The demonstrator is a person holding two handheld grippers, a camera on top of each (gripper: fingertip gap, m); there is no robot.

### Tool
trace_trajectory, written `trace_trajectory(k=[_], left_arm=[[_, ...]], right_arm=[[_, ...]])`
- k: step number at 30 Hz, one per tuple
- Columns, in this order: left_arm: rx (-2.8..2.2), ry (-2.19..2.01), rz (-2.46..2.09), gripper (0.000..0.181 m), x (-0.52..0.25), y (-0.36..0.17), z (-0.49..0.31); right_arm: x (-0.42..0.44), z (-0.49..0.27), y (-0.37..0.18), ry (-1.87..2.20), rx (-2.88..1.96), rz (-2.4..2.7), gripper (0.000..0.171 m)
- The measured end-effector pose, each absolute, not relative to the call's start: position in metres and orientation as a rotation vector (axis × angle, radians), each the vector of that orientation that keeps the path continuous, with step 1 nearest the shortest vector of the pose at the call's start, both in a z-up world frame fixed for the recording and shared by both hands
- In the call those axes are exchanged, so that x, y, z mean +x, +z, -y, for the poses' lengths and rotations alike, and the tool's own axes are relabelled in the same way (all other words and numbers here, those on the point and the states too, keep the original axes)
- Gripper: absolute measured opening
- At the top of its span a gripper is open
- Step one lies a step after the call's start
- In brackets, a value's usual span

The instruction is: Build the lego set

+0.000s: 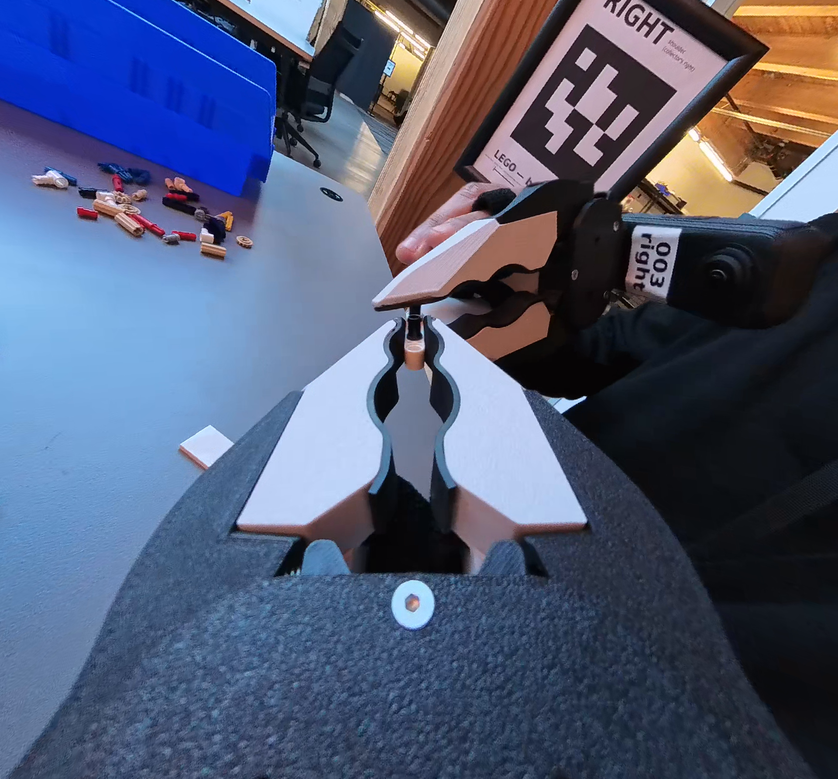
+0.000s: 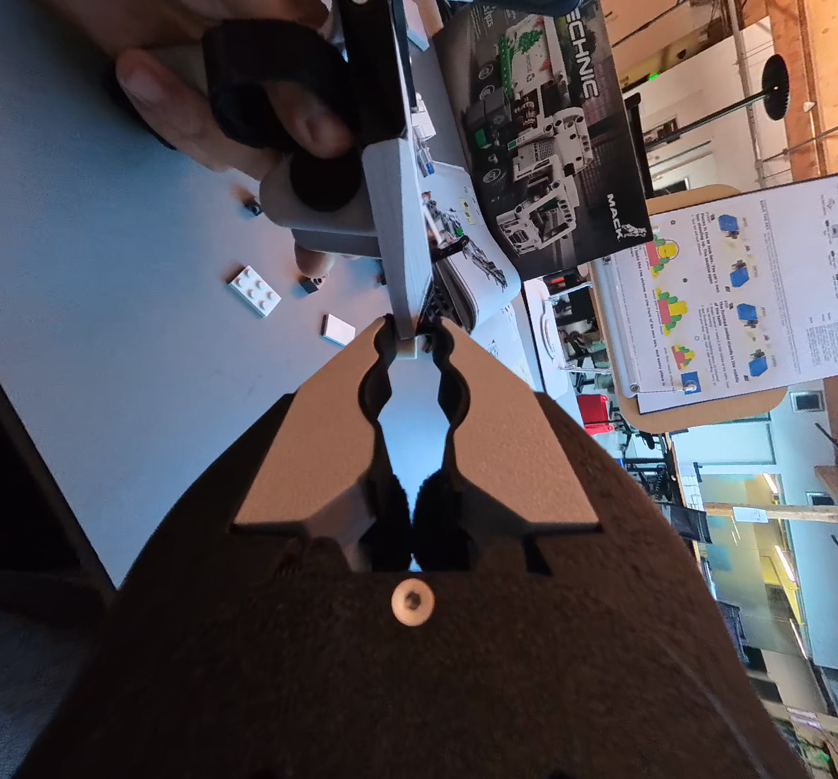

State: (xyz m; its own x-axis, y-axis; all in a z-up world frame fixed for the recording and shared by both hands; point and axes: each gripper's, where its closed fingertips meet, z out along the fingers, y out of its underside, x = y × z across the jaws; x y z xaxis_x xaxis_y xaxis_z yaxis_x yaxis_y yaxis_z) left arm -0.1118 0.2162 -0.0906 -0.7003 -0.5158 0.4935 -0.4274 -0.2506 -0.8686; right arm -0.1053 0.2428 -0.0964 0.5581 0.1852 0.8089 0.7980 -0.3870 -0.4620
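My left gripper [image 1: 413, 326] is shut on a small tan connector piece [image 1: 413, 351] held above the grey table [image 1: 136, 349]. A black pin [image 1: 413, 321] sticks out of the tan piece's far end. My right gripper [image 1: 408, 306] comes in from the right, its tips closed on the pin's end. In the right wrist view my right gripper [image 2: 410, 336] has its jaws nearly together around the tan piece [image 2: 408, 348]. The edge of the left gripper's finger [image 2: 399, 258] reaches down between the tips. The pin itself is mostly hidden there.
A pile of loose red, tan, black and blue pieces [image 1: 136, 208] lies in front of blue bins [image 1: 136, 77]. A framed marker sign [image 1: 598, 90] stands behind. A white plate [image 2: 254, 290], white tile [image 2: 338, 328], set box [image 2: 544, 136], booklet [image 2: 471, 258] and instruction sheet [image 2: 725, 294] are nearby.
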Motion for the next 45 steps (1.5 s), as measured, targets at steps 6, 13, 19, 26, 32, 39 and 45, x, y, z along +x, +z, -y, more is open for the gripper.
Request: trace_trajectory(k=[6,13,19,26,32,39,45], left_arm=[[-1.095,-2.072,-1.893,0.012,-0.112,-0.087,-0.218],[-1.036,-1.914,-1.949,0.007,-0.11,-0.094,-0.22],[-0.984,-1.704,-1.985,0.007,-0.106,-0.101,-0.229],[-0.82,-1.212,-1.854,0.006,-0.085,-0.083,-0.27],[-0.69,-0.753,-1.803,0.006,-0.053,-0.056,-0.313],[-0.705,-0.658,-1.755,0.006,-0.024,-0.05,-0.33],[-0.821,-0.678,-1.77,0.007,-0.01,-0.048,-0.341]], right_arm=[[-0.102,-0.244,-0.091,-0.879,-1.775,0.774,0.016],[-0.094,-0.242,-0.096,-0.929,-1.709,0.784,0.016],[-0.091,-0.241,-0.095,-0.702,-1.789,0.669,0.029],[-0.039,-0.234,-0.106,-0.116,-1.999,0.168,0.036],[0.016,-0.246,-0.105,0.251,-1.866,-0.244,0.039],[0.06,-0.26,-0.12,0.189,-1.827,-0.39,0.037],[0.085,-0.259,-0.114,0.077,-1.759,-0.475,0.028]])
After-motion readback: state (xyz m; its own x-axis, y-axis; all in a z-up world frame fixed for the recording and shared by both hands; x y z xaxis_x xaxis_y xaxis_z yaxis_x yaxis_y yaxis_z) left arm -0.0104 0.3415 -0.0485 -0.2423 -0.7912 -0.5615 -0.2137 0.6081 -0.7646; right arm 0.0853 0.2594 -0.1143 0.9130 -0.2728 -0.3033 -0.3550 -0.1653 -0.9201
